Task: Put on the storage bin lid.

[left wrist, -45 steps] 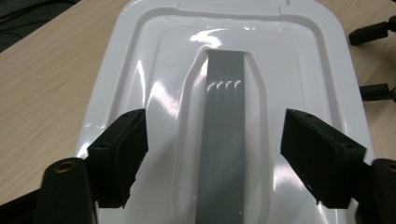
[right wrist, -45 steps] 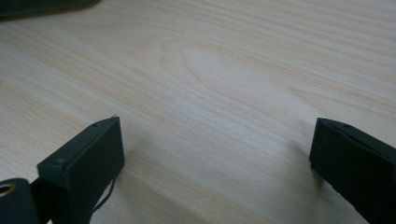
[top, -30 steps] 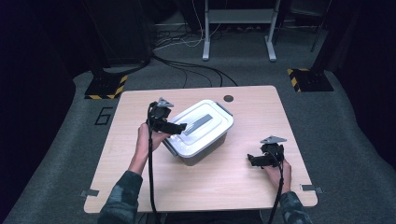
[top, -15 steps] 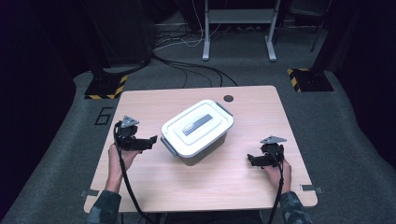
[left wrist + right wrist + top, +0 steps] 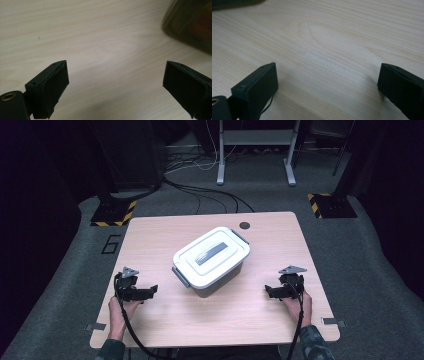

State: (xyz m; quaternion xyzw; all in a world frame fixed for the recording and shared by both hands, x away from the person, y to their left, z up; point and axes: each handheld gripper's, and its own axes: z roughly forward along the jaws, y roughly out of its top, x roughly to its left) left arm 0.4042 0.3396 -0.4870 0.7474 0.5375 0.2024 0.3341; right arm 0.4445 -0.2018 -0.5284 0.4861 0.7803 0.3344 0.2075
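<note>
A grey storage box with a white clip-on lid (image 5: 212, 252) stands slantwise in the middle of the wooden table (image 5: 200, 330). My left gripper (image 5: 152, 291) lies low over the near left part of the table, well left of the box and pointing toward it. Its jaws have just been opening and stand wide, with only bare wood between them (image 5: 115, 72); a corner of the box (image 5: 190, 25) shows blurred at the upper right. My right gripper (image 5: 268, 292) rests at the near right, open over bare wood (image 5: 327, 75), with the box edge (image 5: 232, 3) at the top left.
A small round dark hole (image 5: 244, 225) marks the table's far side behind the box. On the floor beyond lie cables (image 5: 200, 195), a metal stand (image 5: 255, 140) and two bases with yellow-black stripes (image 5: 112, 212) (image 5: 330, 205).
My left gripper has left the box's left end and moved left, toward me and down to the near left of the table. The right gripper and the box have stayed put.
</note>
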